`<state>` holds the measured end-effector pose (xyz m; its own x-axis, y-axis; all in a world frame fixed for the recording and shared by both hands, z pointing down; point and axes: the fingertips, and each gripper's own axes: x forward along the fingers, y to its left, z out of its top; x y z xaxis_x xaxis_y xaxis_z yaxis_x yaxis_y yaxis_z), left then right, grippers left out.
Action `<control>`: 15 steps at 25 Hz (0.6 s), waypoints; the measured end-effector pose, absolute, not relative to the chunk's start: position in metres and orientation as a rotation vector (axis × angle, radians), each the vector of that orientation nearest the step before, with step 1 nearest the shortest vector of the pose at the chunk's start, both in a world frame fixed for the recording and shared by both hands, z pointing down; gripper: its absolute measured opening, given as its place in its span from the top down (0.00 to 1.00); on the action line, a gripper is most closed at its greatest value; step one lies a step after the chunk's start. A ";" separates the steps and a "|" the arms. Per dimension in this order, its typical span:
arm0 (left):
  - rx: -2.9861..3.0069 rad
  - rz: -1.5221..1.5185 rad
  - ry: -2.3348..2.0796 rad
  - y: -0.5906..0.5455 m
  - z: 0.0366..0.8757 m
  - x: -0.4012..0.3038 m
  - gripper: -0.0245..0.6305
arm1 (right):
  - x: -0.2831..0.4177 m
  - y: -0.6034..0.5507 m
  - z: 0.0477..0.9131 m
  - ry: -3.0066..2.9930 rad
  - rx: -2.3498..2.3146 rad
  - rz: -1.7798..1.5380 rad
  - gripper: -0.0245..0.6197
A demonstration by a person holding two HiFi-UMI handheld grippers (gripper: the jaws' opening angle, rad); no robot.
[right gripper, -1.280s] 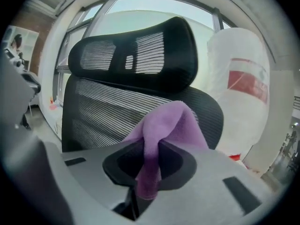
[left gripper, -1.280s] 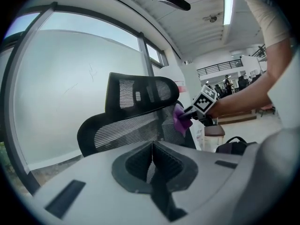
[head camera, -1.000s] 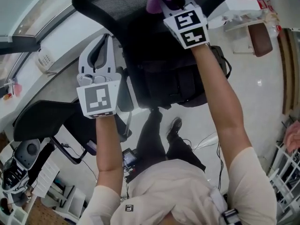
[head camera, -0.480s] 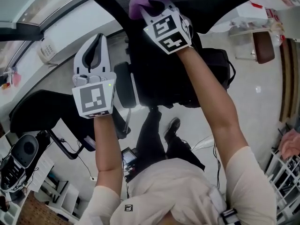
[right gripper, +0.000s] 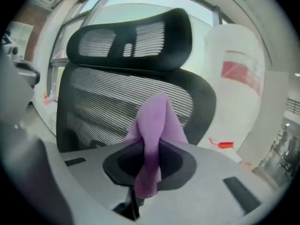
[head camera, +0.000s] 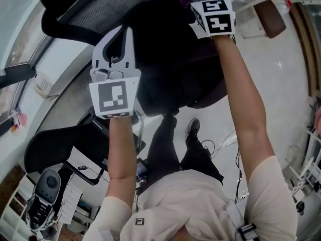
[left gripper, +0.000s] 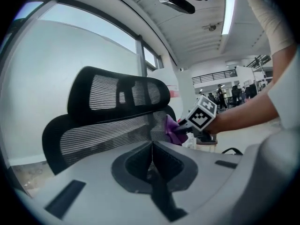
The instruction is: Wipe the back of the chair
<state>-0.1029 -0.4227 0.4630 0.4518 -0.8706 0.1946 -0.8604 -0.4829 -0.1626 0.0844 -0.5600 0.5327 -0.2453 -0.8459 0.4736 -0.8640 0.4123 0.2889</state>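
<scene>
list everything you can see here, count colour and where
office chair: one, black mesh back and headrest, ahead of both grippers
cloth: one, purple, in the right gripper, by the chair back
second chair: one, black, lower left of head view
brown seat: one, upper right of head view
column: one, white with red band, right of the office chair
left gripper: one, pale grey, fingers together, empty
right gripper: one, pale grey, fingers shut on the cloth
arms: two, bare, reaching forward
</scene>
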 end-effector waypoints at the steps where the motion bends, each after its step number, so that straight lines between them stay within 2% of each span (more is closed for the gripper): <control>1: -2.653 -0.376 1.555 -0.423 0.465 -0.091 0.95 | 0.103 -0.561 0.534 -2.085 1.478 0.058 0.88; 4: -2.682 -0.386 1.523 -0.421 0.472 -0.073 0.95 | 0.122 -0.560 0.536 -2.075 1.491 0.070 0.88; 8: -2.673 -0.398 1.540 -0.419 0.473 -0.077 0.95 | 0.098 -0.560 0.534 -2.123 1.445 0.062 0.88; 12: -2.619 -0.385 1.621 -0.418 0.468 -0.110 0.95 | 0.040 -0.555 0.526 -2.208 1.341 0.013 0.88; 15: -2.575 -0.430 1.728 -0.409 0.468 -0.148 0.95 | -0.036 -0.538 0.527 -2.297 1.172 -0.043 0.88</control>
